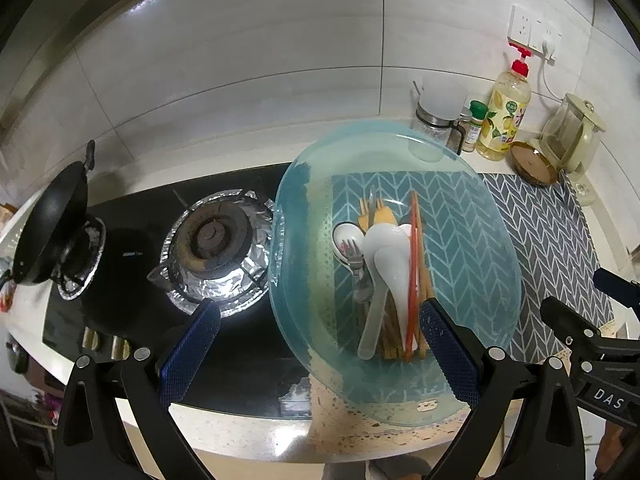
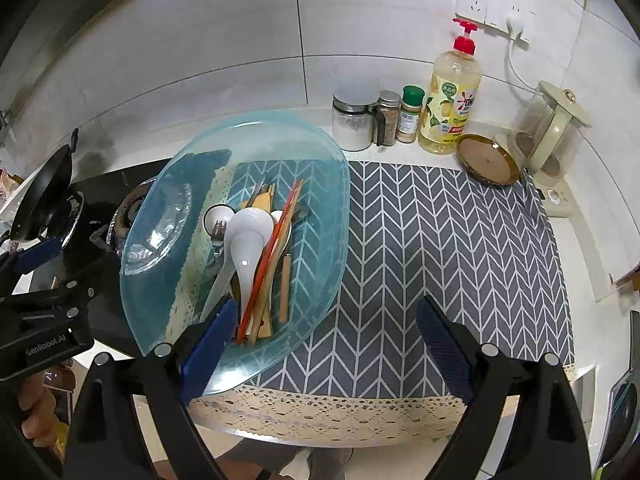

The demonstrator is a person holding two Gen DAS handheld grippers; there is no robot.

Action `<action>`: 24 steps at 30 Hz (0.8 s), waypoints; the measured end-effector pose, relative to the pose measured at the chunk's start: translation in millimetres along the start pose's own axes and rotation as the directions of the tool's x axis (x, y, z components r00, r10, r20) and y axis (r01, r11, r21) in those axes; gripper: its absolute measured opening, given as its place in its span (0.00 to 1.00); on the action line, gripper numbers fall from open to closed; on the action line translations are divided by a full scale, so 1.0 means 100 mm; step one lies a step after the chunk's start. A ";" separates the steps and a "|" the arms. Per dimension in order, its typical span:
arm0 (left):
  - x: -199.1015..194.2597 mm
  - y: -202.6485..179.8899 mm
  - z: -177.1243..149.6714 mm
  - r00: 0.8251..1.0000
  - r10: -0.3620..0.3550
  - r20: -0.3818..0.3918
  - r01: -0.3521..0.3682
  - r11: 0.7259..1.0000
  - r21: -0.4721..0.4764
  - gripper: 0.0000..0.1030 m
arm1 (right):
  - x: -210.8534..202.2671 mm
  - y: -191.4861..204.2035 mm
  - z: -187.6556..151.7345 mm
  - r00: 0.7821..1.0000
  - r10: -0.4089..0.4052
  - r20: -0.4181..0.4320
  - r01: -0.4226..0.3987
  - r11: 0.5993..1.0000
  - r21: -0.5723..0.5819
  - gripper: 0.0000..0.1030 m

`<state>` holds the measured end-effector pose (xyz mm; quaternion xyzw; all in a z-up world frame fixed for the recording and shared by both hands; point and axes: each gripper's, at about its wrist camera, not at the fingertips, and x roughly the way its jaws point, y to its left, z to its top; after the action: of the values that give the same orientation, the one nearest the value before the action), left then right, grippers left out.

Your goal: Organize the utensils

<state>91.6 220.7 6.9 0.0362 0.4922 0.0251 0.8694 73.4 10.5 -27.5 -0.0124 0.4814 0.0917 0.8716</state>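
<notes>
On a kitchen counter [image 2: 400, 420], both hand-held grippers, left [image 1: 316, 344] and right [image 2: 324, 344], hover wide open, empty, over utensils [image 2: 256, 256] heaped in a glass dish [image 2: 320, 280] whose tangled pile risks spilling if one is tugged.

Both fisheye views ride on the handheld grippers and look forward and down along their blue fingers from the counter's front edge toward the tiled wall at 12 o'clock, close above the worktop. The left wrist view sits further left, taking in the gas burner [image 1: 214, 236] at 9 o'clock. The right wrist view sits further right, over the chevron mat [image 2: 440, 248]; both share the blue glass dish [image 1: 472, 216] [image 2: 320, 184] of utensils and the soap bottle [image 1: 506, 116] [image 2: 452, 96] at 1 o'clock.
</notes>
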 end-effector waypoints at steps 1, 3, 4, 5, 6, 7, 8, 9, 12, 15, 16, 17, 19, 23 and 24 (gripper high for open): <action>0.01 0.00 0.00 1.000 0.004 -0.001 -0.004 1.000 0.001 0.96 | -0.01 0.00 0.00 1.000 0.005 0.001 -0.005 1.000 -0.001 0.86; 0.01 0.00 -0.01 1.000 0.005 -0.003 -0.005 1.000 -0.001 0.96 | -0.01 0.00 0.00 1.000 0.011 0.001 -0.011 1.000 -0.003 0.86; 0.01 0.00 -0.01 1.000 0.004 -0.006 -0.004 1.000 -0.004 0.96 | -0.01 0.00 -0.01 1.000 0.012 0.001 -0.012 1.000 -0.004 0.86; 0.01 0.00 -0.02 1.000 0.003 -0.006 -0.003 1.000 -0.005 0.96 | -0.01 0.00 -0.01 1.000 0.011 0.001 -0.011 1.000 -0.004 0.86; 0.01 -0.01 -0.02 1.000 0.006 -0.007 -0.006 1.000 -0.005 0.96 | -0.01 0.00 -0.01 1.000 0.009 0.002 -0.009 1.000 -0.003 0.86; 0.01 -0.01 -0.03 1.000 0.016 -0.010 -0.016 1.000 -0.007 0.96 | -0.01 0.00 -0.01 1.000 0.007 0.002 -0.007 1.000 -0.004 0.86; 0.01 -0.01 -0.03 1.000 0.021 -0.014 -0.021 1.000 -0.006 0.96 | -0.01 0.00 -0.01 1.000 0.008 0.002 -0.008 1.000 -0.003 0.86; 0.02 -0.02 -0.03 1.000 0.022 -0.022 -0.022 1.000 -0.004 0.96 | -0.02 -0.01 -0.02 1.000 0.016 0.002 -0.016 1.000 -0.001 0.86; 0.04 -0.02 -0.04 0.999 0.007 -0.049 -0.007 1.000 0.000 0.96 | -0.03 0.00 -0.03 1.000 0.028 0.004 -0.028 1.000 -0.003 0.86; 0.05 -0.02 -0.06 0.998 -0.010 -0.060 0.010 1.000 0.001 0.96 | -0.04 0.01 -0.03 0.999 0.033 0.005 -0.033 0.999 -0.013 0.86; 0.05 -0.02 -0.07 0.998 -0.020 -0.064 0.019 1.000 -0.002 0.96 | -0.04 0.01 -0.03 0.999 0.034 0.005 -0.034 0.999 -0.016 0.86; 0.05 -0.02 -0.07 0.997 -0.026 -0.068 0.026 1.000 -0.008 0.96 | -0.04 0.02 -0.03 1.000 0.031 0.005 -0.031 0.999 -0.017 0.86; 0.06 0.01 -0.07 0.996 -0.055 -0.076 0.053 0.998 -0.024 0.96 | -0.04 0.03 -0.04 1.000 0.020 0.000 -0.020 1.000 -0.020 0.86; 0.07 0.03 -0.08 0.995 -0.056 -0.079 0.053 0.998 -0.031 0.96 | -0.04 0.03 -0.04 1.000 0.022 -0.001 -0.022 1.000 -0.018 0.86; 0.07 0.03 -0.08 0.995 -0.057 -0.079 0.054 0.998 -0.032 0.96 | -0.04 0.03 -0.04 1.000 0.023 0.000 -0.023 1.000 -0.018 0.86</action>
<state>88.1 224.3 -2.6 0.0085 0.5271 0.0096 0.8497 67.6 12.5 -26.4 -0.0148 0.4806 0.1061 0.8704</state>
